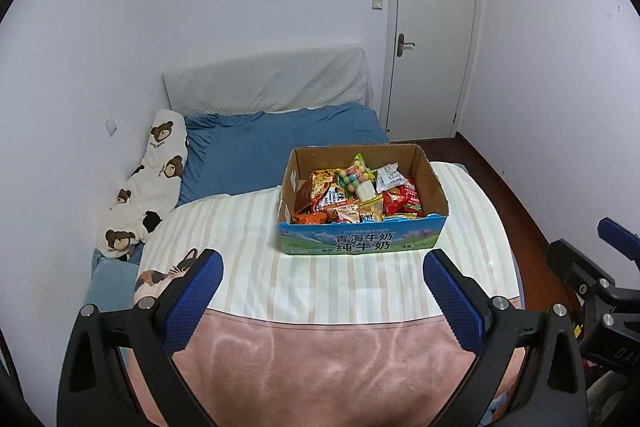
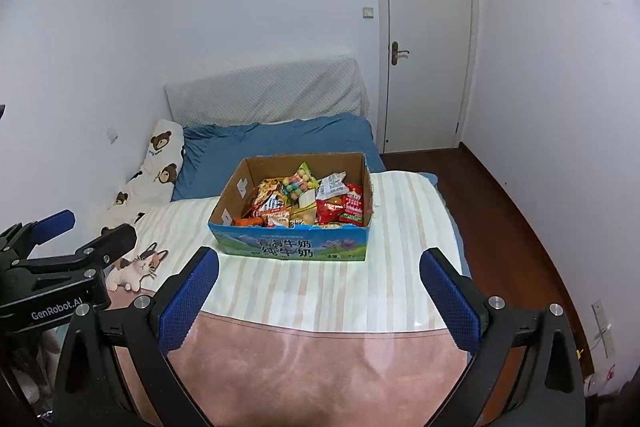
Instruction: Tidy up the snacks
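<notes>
A cardboard milk box (image 1: 362,241) (image 2: 292,247) with a blue printed front stands on the striped bedspread, filled with several snack packets (image 1: 356,195) (image 2: 308,201): red and orange bags and a bag of coloured candy balls (image 1: 354,177) (image 2: 298,185). My left gripper (image 1: 324,263) hangs open, well short of the box, with nothing between its blue pads. My right gripper (image 2: 320,261) is open too, empty, at the same distance from the box. Each gripper shows at the edge of the other's view.
A pink blanket (image 1: 320,371) covers the near end of the bed. A bear-print pillow (image 1: 156,183) and a cat plush (image 2: 136,269) lie at the left. Blue sheet (image 1: 280,143) and padded headboard behind. White door (image 1: 432,31) and wooden floor (image 2: 500,211) on the right.
</notes>
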Action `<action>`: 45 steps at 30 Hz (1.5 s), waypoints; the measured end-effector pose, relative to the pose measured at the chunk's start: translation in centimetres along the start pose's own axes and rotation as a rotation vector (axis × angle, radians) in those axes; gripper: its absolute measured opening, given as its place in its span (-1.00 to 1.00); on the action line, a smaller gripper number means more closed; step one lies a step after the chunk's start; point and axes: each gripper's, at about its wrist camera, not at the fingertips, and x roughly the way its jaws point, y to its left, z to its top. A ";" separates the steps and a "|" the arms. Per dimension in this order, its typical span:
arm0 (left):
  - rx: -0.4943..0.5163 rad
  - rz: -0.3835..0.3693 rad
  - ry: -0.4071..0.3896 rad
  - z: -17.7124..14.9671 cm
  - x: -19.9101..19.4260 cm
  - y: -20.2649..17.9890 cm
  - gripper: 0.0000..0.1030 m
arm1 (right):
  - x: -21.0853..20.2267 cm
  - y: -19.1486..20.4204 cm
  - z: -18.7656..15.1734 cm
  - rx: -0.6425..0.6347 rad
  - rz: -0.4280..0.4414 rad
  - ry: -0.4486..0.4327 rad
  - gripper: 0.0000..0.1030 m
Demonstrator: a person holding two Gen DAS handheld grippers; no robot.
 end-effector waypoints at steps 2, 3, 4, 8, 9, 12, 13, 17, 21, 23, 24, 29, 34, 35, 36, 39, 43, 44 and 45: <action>0.003 0.005 -0.015 0.0 0.1 -0.1 0.99 | -0.1 0.0 0.1 -0.016 -0.023 -0.022 1.00; 0.006 0.012 -0.022 -0.1 0.2 -0.2 0.99 | 0.1 0.0 0.2 -0.026 -0.034 -0.030 1.00; 0.010 0.017 -0.033 -0.1 0.3 -0.2 0.99 | 0.4 -0.1 0.3 -0.027 -0.039 -0.034 1.00; -0.008 0.035 -0.070 0.1 0.7 -0.1 0.99 | 1.6 -0.7 0.6 -0.001 -0.044 -0.033 1.00; -0.014 0.042 -0.072 0.3 0.9 0.0 0.99 | 2.0 -0.9 0.7 0.003 -0.047 -0.040 1.00; -0.021 0.057 -0.064 0.7 2.1 0.1 0.99 | 3.0 -1.1 1.2 0.003 -0.058 -0.046 1.00; -0.025 0.059 -0.061 0.8 2.5 0.1 0.99 | 3.4 -1.1 1.5 0.004 -0.063 -0.050 1.00; -0.032 0.074 -0.053 1.4 4.1 -0.1 0.99 | 5.0 -1.1 2.3 -0.002 -0.080 -0.048 1.00; -0.039 0.081 -0.041 2.0 5.6 -0.2 0.99 | 6.7 -1.0 3.0 -0.002 -0.090 -0.041 1.00; -0.037 0.084 -0.039 2.3 6.1 -0.3 0.99 | 7.3 -1.0 3.3 0.006 -0.087 -0.038 1.00; -0.035 0.086 -0.043 2.3 6.2 -0.4 0.99 | 7.6 -1.0 3.4 0.009 -0.090 -0.038 1.00; -0.031 0.086 -0.031 2.8 7.0 -0.6 0.99 | 8.7 -1.1 3.8 0.015 -0.102 -0.030 1.00; -0.032 0.077 -0.027 3.2 7.3 -0.6 0.99 | 9.1 -1.2 3.9 0.027 -0.115 -0.035 1.00; -0.034 0.077 -0.025 3.3 7.4 -0.6 0.99 | 9.0 -1.2 3.9 0.029 -0.118 -0.037 1.00; -0.034 0.074 -0.027 3.3 7.4 -0.5 0.99 | 9.0 -1.2 3.9 0.031 -0.123 -0.039 1.00; -0.032 0.071 -0.032 3.5 7.4 -0.7 0.99 | 9.0 -1.4 4.0 0.037 -0.130 -0.040 1.00; -0.033 0.064 -0.036 3.7 7.4 -0.8 0.99 | 8.8 -1.6 4.2 0.043 -0.142 -0.048 1.00; -0.034 0.061 -0.037 3.8 7.3 -0.8 0.99 | 8.8 -1.6 4.2 0.043 -0.144 -0.049 1.00; -0.034 0.061 -0.038 3.8 7.3 -0.8 0.99 | 8.8 -1.6 4.3 0.041 -0.145 -0.049 1.00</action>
